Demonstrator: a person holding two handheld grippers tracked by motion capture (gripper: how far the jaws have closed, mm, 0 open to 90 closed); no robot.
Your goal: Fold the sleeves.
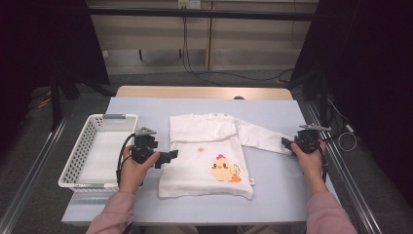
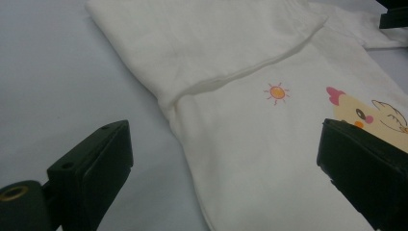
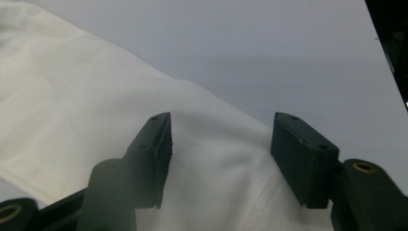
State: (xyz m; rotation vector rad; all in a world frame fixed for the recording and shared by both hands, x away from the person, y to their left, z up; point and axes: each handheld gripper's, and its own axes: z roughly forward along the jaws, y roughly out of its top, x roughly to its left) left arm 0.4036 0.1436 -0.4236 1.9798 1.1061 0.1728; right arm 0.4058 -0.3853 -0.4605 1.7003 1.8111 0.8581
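Centrally on the table (image 1: 146, 204) a white shirt (image 1: 204, 165) is laid flat, its left sleeve folded across the chest and its right sleeve (image 1: 263, 136) stretched out to the right gripper (image 1: 288, 144), whose half-spread jaws are set astride the cuff (image 3: 226, 192) without pressing it. Beside the shirt's left edge the left gripper (image 1: 171, 156) is held with jaws spread wide, one over bare table, the other over the chick print (image 2: 365, 113), nothing being pinched. Left of that, a white basket (image 1: 80, 151) is placed with a white sheet in its bottom.
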